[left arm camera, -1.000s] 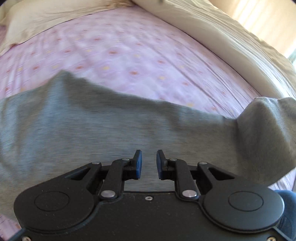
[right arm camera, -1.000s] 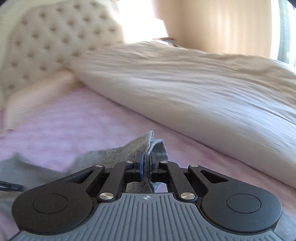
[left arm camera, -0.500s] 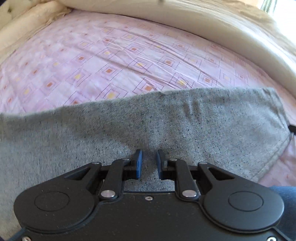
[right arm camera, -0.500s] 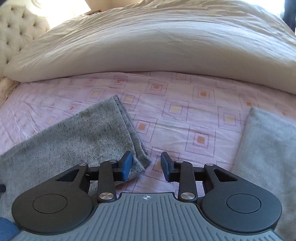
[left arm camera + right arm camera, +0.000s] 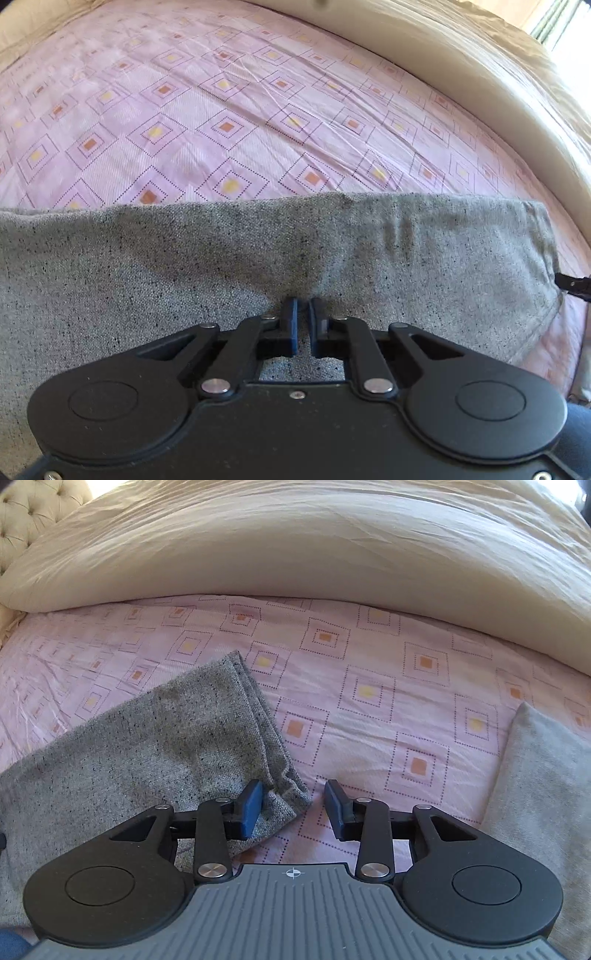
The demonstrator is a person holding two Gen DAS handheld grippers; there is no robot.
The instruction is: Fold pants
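While my left gripper (image 5: pixel 303 321) fingers pinch the pants (image 5: pixel 184 266), right gripper (image 5: pixel 293 805) wide open, empty: a lift could drag the fold crooked.

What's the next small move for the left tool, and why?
Probably lift and carry the pinched fabric over to make the next fold. The left tool looks shut on the grey pants, which lie flat on the pink sheet; the right tool is open.

A home bedroom: a bed with a pink sheet (image 5: pixel 369 664) of printed squares fills the middle, a cream duvet (image 5: pixel 295 546) is heaped across the top, and a tufted headboard (image 5: pixel 29 506) shows upper left.
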